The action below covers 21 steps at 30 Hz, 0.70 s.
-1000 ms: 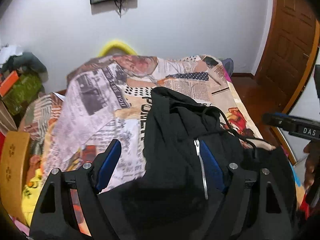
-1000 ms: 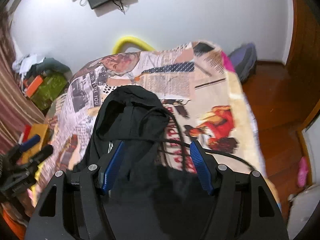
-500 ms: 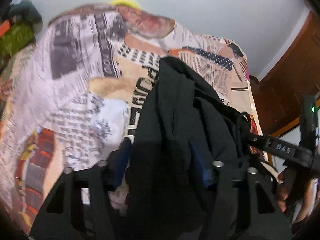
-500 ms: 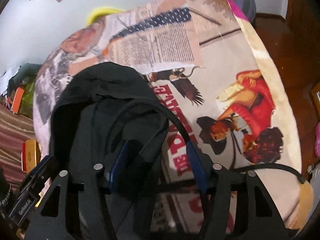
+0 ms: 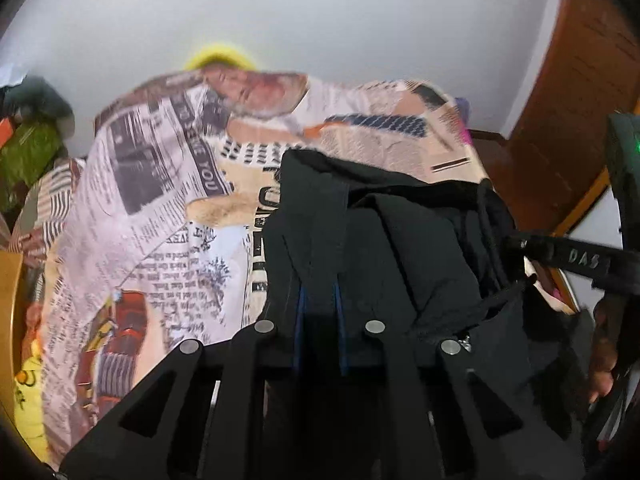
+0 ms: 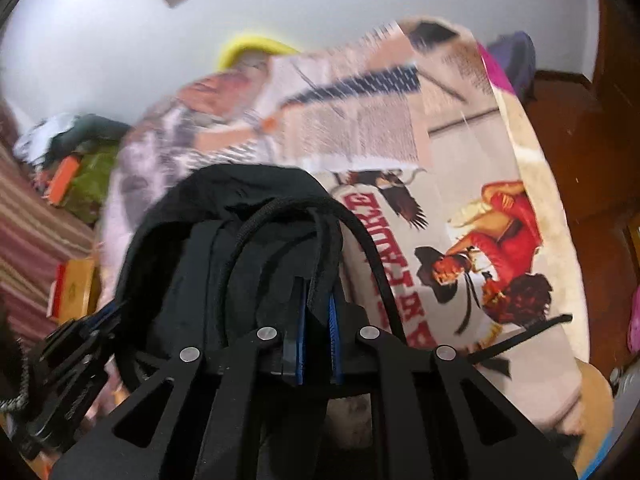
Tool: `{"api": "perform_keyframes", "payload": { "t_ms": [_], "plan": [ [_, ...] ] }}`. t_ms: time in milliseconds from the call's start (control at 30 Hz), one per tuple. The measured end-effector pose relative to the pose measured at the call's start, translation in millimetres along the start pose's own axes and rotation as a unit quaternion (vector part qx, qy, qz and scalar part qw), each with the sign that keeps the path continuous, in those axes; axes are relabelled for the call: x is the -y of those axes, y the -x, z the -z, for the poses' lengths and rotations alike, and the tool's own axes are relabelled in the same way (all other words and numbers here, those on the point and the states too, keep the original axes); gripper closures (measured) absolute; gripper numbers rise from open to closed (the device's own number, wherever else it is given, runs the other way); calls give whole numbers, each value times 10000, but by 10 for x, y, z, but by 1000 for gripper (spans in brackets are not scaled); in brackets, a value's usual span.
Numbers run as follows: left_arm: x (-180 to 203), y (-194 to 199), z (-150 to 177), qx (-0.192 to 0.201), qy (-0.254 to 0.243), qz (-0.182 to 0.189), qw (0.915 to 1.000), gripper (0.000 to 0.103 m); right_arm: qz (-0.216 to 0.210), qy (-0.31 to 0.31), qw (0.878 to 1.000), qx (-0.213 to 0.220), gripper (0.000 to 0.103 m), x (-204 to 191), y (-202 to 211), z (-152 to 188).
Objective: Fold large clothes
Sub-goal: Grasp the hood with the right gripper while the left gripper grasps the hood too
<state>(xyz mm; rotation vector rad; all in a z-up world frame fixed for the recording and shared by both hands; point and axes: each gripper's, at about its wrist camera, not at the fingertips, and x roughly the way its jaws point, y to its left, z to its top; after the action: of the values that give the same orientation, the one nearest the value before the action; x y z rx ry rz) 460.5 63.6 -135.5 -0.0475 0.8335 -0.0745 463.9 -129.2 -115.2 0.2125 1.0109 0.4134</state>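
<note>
A black zip hoodie (image 5: 400, 248) lies bunched on the bed's newspaper-print sheet (image 5: 160, 200). My left gripper (image 5: 319, 304) has a fold of the hoodie's near left part between its blue pads, and its jaws are closing on the cloth. In the right wrist view the hoodie (image 6: 240, 248) shows its hood and a black drawstring (image 6: 372, 248). My right gripper (image 6: 318, 312) is shut on a fold at the hoodie's right edge. Each gripper shows in the other's view: the right gripper (image 5: 580, 258) at the far right, the left gripper (image 6: 72, 340) at the lower left.
The printed sheet (image 6: 460, 160) covers the whole bed up to a white wall. A wooden door (image 5: 580, 100) and wooden floor (image 6: 592, 140) lie to the right, with a purple bag (image 6: 516, 60) by the wall. Green and orange clutter (image 5: 32, 148) sits left of the bed.
Both grippers dipped toward the hoodie and came back up a little. Their jaws went from wide open to pinched on black cloth.
</note>
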Motion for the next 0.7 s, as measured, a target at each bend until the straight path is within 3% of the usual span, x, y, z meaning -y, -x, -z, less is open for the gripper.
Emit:
{"api": "perform_keyframes", "payload": {
  "t_ms": [167, 333, 500, 700],
  "plan": [
    [160, 566, 200, 183, -367, 161, 9990, 92, -308, 407, 9981, 338, 95, -184, 680, 267],
    [270, 1028, 580, 142, -550, 460, 9973, 92, -480, 810, 9945, 466, 95, -299, 1152, 786],
    [319, 1235, 1056, -88, -595, 573, 9965, 92, -392, 1057, 9929, 375, 95, -332, 1292, 1301],
    [371, 1172, 1646, -487, -589, 491, 9959, 92, -245, 1033, 9943, -3, 95, -257, 1151, 1793]
  ]
}}
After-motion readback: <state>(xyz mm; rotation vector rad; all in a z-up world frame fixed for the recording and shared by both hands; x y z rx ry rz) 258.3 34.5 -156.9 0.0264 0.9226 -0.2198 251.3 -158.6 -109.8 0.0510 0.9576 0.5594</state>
